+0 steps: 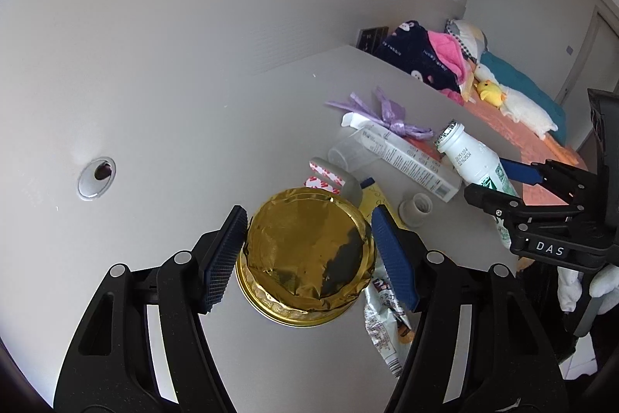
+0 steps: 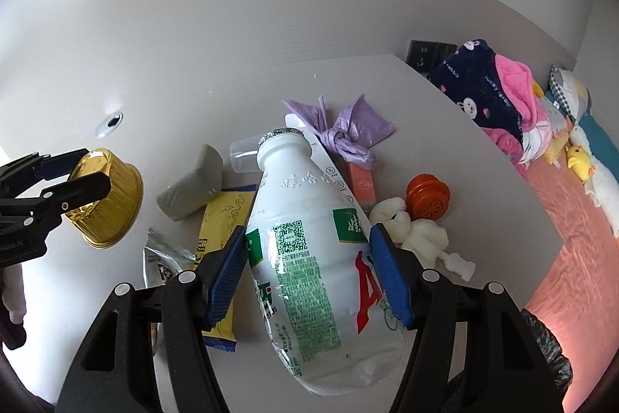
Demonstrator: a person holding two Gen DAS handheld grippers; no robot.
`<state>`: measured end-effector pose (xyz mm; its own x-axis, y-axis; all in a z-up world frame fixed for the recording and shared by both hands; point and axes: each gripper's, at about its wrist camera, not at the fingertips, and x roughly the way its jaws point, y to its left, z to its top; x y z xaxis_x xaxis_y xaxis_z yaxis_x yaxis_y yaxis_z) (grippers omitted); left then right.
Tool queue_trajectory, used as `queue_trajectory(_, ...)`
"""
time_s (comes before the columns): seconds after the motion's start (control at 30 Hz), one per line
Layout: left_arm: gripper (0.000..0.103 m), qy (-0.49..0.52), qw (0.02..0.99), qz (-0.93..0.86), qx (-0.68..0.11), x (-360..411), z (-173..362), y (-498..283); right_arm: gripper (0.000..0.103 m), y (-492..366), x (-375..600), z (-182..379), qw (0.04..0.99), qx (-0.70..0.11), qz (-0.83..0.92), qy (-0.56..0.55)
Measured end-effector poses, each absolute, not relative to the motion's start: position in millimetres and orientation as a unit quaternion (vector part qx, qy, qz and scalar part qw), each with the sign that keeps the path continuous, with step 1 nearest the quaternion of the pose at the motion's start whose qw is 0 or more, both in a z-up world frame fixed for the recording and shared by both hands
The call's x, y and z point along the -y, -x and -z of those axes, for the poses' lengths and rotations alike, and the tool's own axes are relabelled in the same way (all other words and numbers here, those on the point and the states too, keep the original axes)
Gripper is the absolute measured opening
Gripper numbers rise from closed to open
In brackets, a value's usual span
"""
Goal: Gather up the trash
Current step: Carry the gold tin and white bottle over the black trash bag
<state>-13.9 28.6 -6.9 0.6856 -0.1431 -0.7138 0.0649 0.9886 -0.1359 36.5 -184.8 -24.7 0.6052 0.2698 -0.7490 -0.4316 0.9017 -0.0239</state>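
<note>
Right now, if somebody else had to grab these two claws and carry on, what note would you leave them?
Left gripper: shut on the gold foil cup, lifted off the table.
Right gripper: shut on the white bottle, also lifted.
Done: both picked up, neither binned yet.
Left on the table: purple bag, yellow wrapper, orange cap, clear cup and more. A black bin bag shows at lower right.

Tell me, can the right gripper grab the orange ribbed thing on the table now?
Probably not yet: the right gripper is shut on the white bottle, so it must drop that first. The orange ribbed piece otherwise lies uncovered.
</note>
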Motion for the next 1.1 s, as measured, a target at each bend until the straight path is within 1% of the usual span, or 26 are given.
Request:
queue_trajectory(0.2, 0.065, 0.037, 0.923, 0.076, -0.376, -11.6, -10.2, 16.1, 0.065, -22.0, 205.6, 5.8, 0.901, -0.383, -0.190, 0.074)
queue_trajectory(0.43, 0.065, 0.019, 0.923, 0.118, -0.366, 25.7, -19.2, 13.1, 0.065, -2.9, 241.3, -6.0, 0.913, -0.372, -0.158, 0.051)
queue_trajectory(1.1, 0.065, -0.042, 0.894, 0.280, -0.347, 162.8, -38.1, 10.9, 0.065, 62.3, 360.9, -27.3, 0.937, -0.349, -0.022, -0.012)
